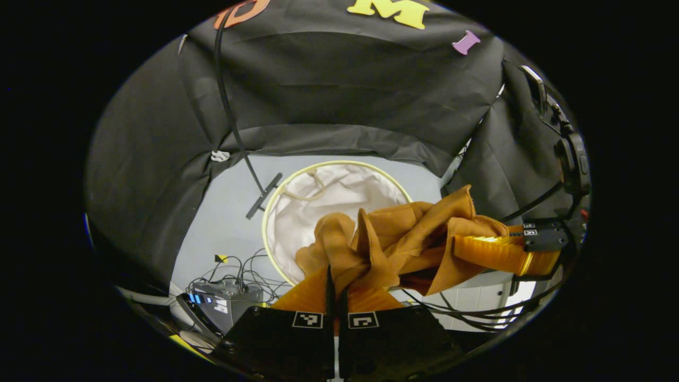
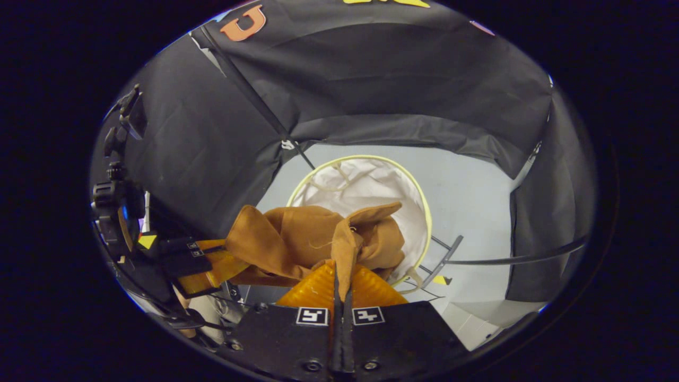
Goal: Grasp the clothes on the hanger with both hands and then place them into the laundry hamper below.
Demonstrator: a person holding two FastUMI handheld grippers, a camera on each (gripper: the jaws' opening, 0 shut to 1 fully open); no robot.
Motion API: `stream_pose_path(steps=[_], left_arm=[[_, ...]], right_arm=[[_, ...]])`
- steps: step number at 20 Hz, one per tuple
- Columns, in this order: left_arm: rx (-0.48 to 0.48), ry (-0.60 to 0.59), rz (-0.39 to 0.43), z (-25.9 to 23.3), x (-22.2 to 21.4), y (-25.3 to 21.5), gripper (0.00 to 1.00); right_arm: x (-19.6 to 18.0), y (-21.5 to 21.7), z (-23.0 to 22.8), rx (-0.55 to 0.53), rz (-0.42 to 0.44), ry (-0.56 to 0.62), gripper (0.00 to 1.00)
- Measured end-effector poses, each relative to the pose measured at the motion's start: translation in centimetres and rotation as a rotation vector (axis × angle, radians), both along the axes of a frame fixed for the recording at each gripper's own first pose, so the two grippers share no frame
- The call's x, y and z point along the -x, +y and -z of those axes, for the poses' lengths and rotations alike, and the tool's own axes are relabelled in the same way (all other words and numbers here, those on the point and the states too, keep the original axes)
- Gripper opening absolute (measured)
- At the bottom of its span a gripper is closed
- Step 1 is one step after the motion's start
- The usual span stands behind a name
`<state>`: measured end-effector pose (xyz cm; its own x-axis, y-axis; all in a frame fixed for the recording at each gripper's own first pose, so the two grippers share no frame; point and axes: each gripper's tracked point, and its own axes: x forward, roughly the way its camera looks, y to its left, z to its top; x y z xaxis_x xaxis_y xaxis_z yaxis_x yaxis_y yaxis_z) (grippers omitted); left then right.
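Observation:
A brown garment [image 1: 392, 239] hangs bunched between both grippers, above the round white laundry hamper [image 1: 339, 191] on the floor. In the left gripper view my left gripper [image 1: 336, 281] is shut on a fold of the cloth at the bottom, and the right gripper [image 1: 509, 246] holds the garment's other end at the right. In the right gripper view my right gripper [image 2: 339, 276] is shut on the brown garment [image 2: 313, 239], which droops over the hamper [image 2: 371, 180]; the left gripper [image 2: 212, 265] grips it at the left.
A black stand foot [image 1: 263, 196] and pole rise beside the hamper on the grey floor [image 1: 223, 223]. A grey box with tangled cables [image 1: 228, 297] sits at the lower left. Black cloth walls [image 1: 345, 90] enclose the booth. Another stand foot [image 2: 443, 260] lies right of the hamper.

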<state>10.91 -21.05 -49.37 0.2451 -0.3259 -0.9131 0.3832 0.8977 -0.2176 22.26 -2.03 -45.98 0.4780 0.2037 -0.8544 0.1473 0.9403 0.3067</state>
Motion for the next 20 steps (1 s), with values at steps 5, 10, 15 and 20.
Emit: stream_pose_path(steps=[5,10,15,20], left_arm=[[0.002,-0.022,-0.036,0.0,-0.5,1.0,0.73],[-0.039,-0.018,-0.042,0.7,0.7,3.0,0.96],[-0.040,-0.029,-0.041,0.5,1.0,3.6,0.96],[-0.052,-0.062,-0.016,-0.4,0.8,3.6,1.00]], right_arm=[[-0.1,0.1,-0.7,-0.001,0.009,0.003,0.29],[1.4,-0.9,1.4,0.055,0.037,0.039,0.92],[2.3,-1.0,1.9,0.080,0.038,0.051,0.92],[2.3,-0.5,1.0,0.100,0.038,0.030,0.92]])
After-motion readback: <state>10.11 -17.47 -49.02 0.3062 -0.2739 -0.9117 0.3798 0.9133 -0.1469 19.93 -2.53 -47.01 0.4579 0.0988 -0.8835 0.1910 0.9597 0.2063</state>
